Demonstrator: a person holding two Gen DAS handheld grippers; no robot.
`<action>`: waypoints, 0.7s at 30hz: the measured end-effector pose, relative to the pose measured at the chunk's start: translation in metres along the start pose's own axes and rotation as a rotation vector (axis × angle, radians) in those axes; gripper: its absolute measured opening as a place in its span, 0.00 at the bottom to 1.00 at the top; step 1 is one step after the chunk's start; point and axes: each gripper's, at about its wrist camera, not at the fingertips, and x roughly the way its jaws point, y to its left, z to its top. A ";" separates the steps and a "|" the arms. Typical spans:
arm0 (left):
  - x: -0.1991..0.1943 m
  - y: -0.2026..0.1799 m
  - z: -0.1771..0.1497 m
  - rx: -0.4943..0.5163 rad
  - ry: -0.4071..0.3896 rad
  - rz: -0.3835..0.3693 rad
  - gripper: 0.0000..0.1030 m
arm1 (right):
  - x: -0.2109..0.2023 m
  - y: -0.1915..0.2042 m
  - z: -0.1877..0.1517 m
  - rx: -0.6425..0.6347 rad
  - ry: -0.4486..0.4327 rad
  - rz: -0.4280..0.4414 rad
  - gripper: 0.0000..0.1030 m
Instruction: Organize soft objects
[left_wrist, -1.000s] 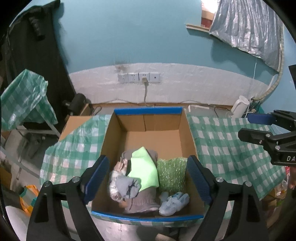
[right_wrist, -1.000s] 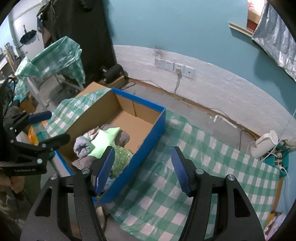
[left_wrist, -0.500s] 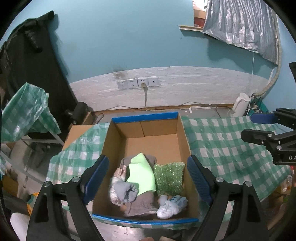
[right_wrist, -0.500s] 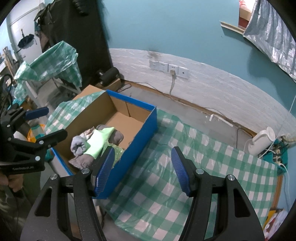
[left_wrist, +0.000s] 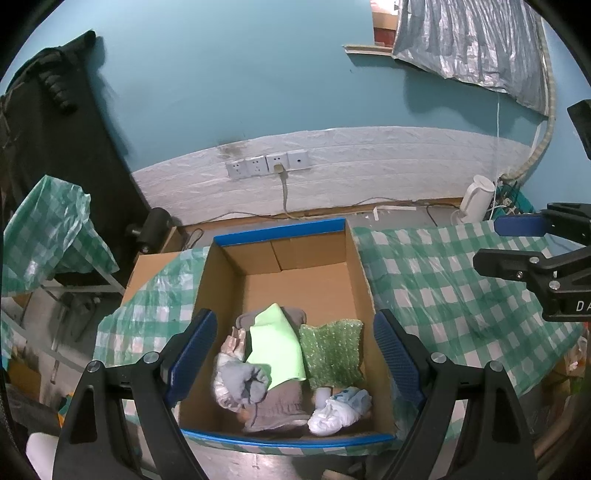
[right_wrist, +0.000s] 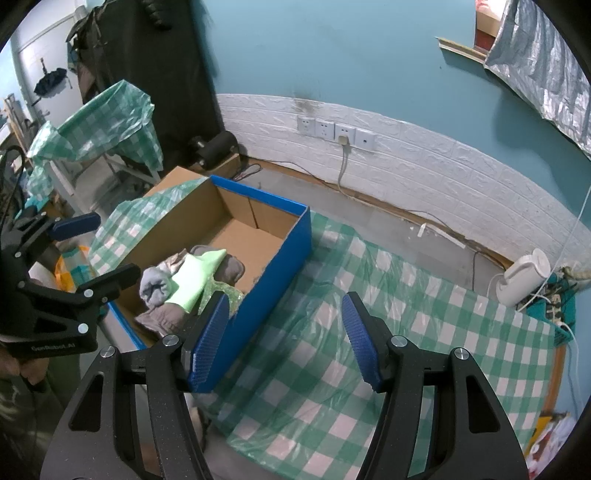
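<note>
An open cardboard box (left_wrist: 295, 264) with blue outer walls (right_wrist: 273, 280) sits on the green-checked table cover. Its near end holds soft things: a light green cloth (left_wrist: 275, 347) on grey-brown fabric (left_wrist: 277, 404), a rolled grey sock (left_wrist: 245, 382), a green bubble-wrap piece (left_wrist: 330, 350) and a pale blue-white bundle (left_wrist: 338, 406). My left gripper (left_wrist: 295, 354) is open and empty, high above the box's near end. My right gripper (right_wrist: 284, 339) is open and empty, above the cover to the right of the box.
The checked plastic cover (right_wrist: 369, 332) spreads right of the box. A white kettle (right_wrist: 521, 277) and cables sit at the far right by the wall. Wall sockets (left_wrist: 267, 164) are behind. A covered stand (right_wrist: 99, 129) and dark clothes hang at the left.
Both grippers have risen and drawn back from the box, so it looks smaller and lower in both views. Both stay open and empty. The box contents have not moved.
</note>
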 end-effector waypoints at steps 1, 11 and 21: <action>0.000 0.000 0.000 -0.001 0.002 -0.001 0.85 | 0.000 0.000 0.000 0.000 0.000 0.001 0.61; 0.004 0.000 -0.002 -0.010 0.017 -0.013 0.85 | 0.003 0.001 -0.002 0.002 0.008 -0.003 0.61; 0.004 0.001 -0.004 -0.013 0.018 -0.017 0.85 | 0.004 0.003 -0.003 -0.001 0.010 -0.003 0.61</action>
